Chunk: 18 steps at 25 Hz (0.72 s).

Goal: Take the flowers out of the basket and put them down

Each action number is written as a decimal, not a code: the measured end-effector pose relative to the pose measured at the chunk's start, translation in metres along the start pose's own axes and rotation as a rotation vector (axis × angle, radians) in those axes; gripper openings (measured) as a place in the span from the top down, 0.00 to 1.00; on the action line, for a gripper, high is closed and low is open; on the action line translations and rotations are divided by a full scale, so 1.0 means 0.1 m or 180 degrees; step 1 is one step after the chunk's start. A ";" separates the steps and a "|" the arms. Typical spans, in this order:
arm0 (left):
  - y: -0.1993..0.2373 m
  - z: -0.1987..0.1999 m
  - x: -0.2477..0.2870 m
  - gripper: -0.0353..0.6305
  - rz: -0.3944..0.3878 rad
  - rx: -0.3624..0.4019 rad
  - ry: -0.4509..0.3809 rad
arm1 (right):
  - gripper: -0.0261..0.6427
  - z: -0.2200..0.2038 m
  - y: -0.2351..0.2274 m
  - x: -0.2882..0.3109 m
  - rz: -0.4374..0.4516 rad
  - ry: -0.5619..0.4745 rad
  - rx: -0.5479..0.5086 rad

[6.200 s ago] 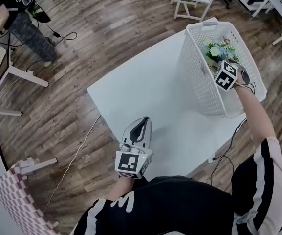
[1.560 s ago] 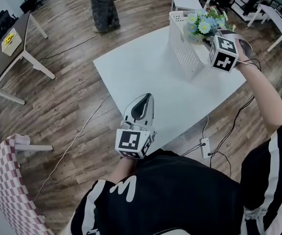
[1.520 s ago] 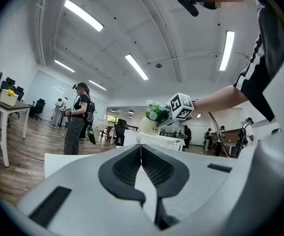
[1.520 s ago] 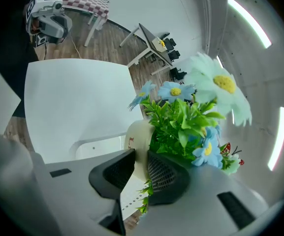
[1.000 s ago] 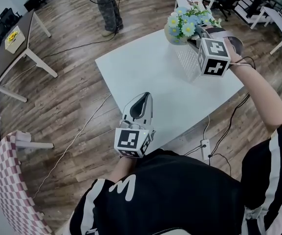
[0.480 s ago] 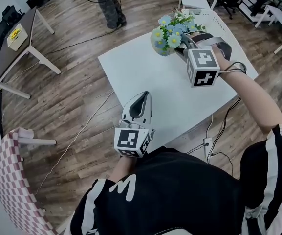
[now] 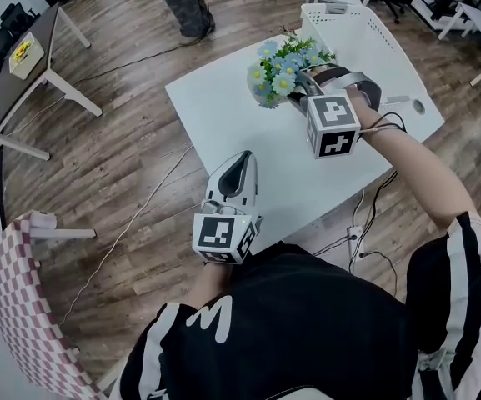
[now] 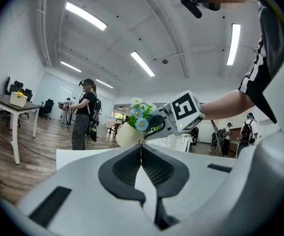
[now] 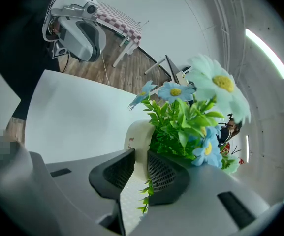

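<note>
White table (image 7: pixel 223 132), basket (image 7: pixel 373 40) behind the jaws: right gripper (image 9: pixel 138 168) pinches wall of pot (image 9: pixel 136 134), flowers (image 9: pixel 191 112) above the jaws; left gripper (image 8: pixel 141 154) pressed together, empty; one-sided pinch may let pot tip at set-down.

The white table (image 7: pixel 248 144) carries a white basket (image 7: pixel 378 52) at its far end.

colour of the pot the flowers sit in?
The pot is cream. It shows clearest in the right gripper view.
</note>
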<state>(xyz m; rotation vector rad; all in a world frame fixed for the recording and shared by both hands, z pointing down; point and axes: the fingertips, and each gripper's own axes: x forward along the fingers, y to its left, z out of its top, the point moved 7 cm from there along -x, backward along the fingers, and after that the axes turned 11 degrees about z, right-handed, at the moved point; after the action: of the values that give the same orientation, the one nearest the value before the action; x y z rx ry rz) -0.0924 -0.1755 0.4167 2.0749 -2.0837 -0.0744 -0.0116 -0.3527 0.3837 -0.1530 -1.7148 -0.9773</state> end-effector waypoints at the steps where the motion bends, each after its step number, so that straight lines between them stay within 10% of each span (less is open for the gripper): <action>1: 0.01 -0.01 0.00 0.94 0.0004 -0.0002 0.0007 | 0.82 0.02 0.03 0.03 0.0022 -0.0025 -0.0002; 18: 0.00 -0.10 0.07 0.94 0.0006 -0.0037 0.0143 | 0.82 0.15 0.51 0.51 0.0364 -0.0123 -0.0150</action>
<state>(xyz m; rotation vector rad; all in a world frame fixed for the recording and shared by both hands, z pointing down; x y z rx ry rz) -0.0908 -0.1812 0.4269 2.0487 -2.0541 -0.0393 -0.0146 -0.3277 0.4532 -0.2991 -1.6996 -0.9358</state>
